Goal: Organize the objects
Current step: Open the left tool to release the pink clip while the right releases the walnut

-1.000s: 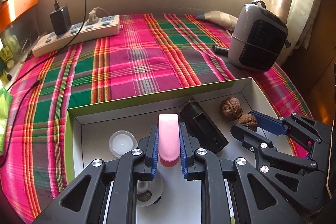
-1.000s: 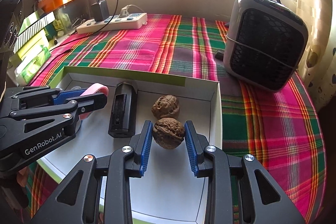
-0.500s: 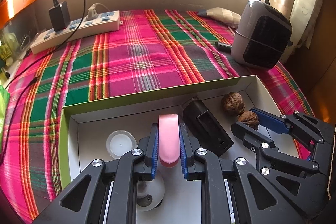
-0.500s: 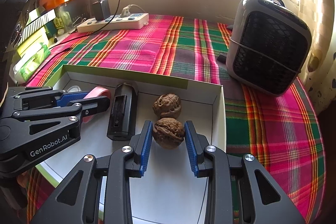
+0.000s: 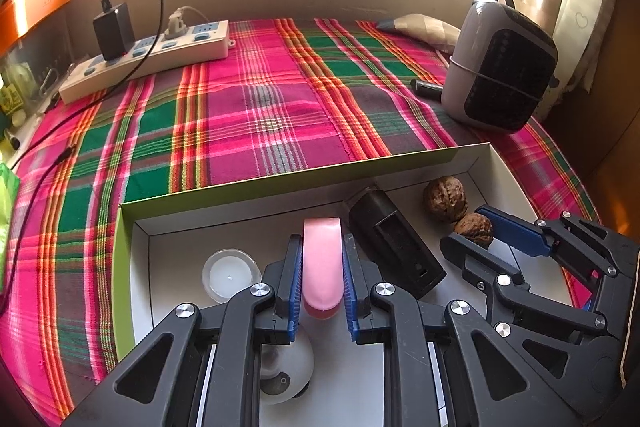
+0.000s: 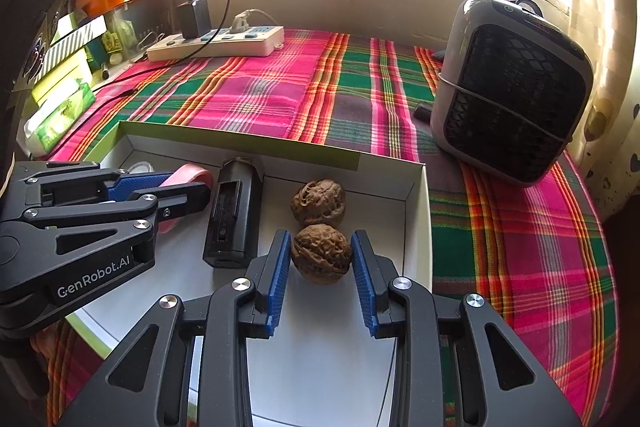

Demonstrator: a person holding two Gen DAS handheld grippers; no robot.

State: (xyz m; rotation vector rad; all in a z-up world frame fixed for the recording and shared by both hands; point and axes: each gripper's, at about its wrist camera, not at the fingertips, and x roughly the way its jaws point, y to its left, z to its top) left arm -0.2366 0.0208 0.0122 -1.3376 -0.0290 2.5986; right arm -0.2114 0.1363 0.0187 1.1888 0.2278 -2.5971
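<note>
Walnut point(image 6: 321, 253) in right jaws, pink tape roll point(image 5: 322, 263) in left

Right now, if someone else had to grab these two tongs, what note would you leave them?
Left tongs: closed on the pink tape roll, inside the white box.
Right tongs: closed on the nearer walnut, also in the box.
Already in the box: second walnut, black case, small candle.
Left: whether these two are going in or coming out, I cannot tell.
</note>
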